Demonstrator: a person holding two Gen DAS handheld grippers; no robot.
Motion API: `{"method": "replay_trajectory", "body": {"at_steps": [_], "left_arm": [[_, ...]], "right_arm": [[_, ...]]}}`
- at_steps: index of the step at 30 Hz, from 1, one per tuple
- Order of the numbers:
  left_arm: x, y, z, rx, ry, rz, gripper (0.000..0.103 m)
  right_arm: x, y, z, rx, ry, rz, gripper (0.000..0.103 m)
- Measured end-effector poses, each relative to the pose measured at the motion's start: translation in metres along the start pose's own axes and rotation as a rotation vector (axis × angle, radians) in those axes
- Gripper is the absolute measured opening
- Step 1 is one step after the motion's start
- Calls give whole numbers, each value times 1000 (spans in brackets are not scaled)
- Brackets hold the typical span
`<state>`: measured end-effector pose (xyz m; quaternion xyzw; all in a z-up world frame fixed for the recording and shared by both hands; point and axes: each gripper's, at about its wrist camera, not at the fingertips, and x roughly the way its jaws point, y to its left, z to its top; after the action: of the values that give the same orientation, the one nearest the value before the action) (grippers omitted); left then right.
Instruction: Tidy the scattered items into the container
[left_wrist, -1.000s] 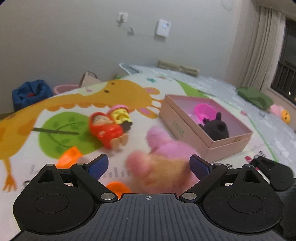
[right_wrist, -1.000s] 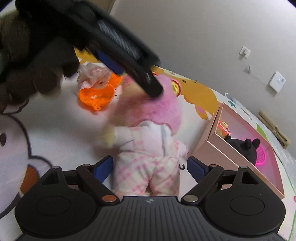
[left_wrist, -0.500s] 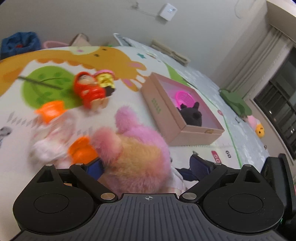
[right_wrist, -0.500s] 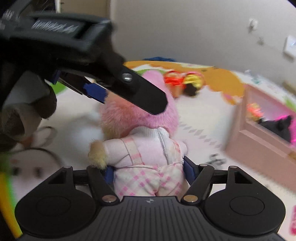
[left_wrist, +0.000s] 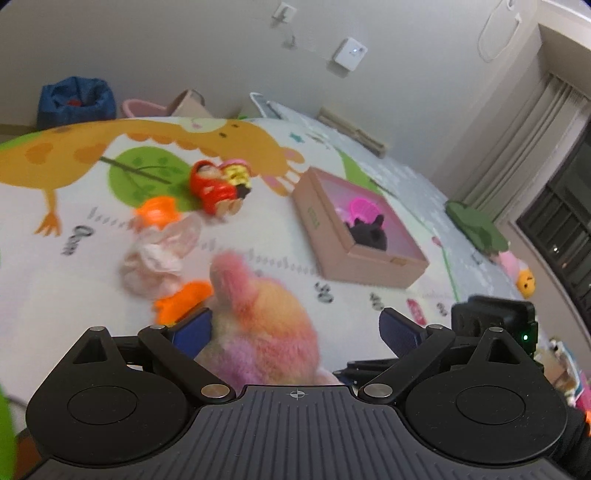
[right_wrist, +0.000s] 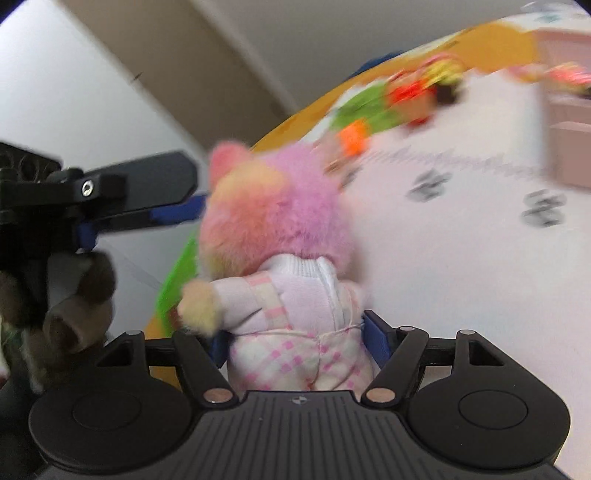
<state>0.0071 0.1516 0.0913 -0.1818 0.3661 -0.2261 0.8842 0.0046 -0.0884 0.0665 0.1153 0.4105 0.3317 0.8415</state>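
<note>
right tongs (right_wrist: 297, 341) squeezing plush (right_wrist: 280, 236) at waist, left tongs (left_wrist: 295, 328) wide around head. soft body, could slip before box (left_wrist: 354, 229).

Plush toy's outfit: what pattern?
Pink-and-white check on the plush toy; clearest in the right wrist view.

Far left I see a blue beanbag (left_wrist: 75, 101) by the wall, a white wall switch (left_wrist: 349, 53) above, and curtains (left_wrist: 517, 136) at right.

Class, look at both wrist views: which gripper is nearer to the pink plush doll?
Right. The right gripper is clamped on the pink plush doll at its body; the left gripper sits open around its head.
</note>
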Motion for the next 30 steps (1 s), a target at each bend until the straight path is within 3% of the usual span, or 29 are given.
{"method": "replay_trajectory", "body": {"at_steps": [4,7,9,11,16,22,30], "left_arm": [[17,-11,10,33,-39,33,98],[18,-14,13,74,-82,75,98],[19,-12,11,124,-106,169,98],[23,-8,6,174,-113,273,98],[33,6,-8,222,-105,429,98],[40,-7,-15,279,-106,391,98],[60,-44,-12,472,-163,459,98]], "right_arm": [[-24,-22,3,82,-83,-52,82],[-40,-36,8,86,-151,-212,82],[-48,-41,6,48,-176,-342,82],[-52,-44,1,34,-189,-404,82],[-60,-34,-15,8,-209,-406,92],[-54,-19,-36,-62,-196,-427,99],[-41,-9,-36,-152,-168,-461,103]]}}
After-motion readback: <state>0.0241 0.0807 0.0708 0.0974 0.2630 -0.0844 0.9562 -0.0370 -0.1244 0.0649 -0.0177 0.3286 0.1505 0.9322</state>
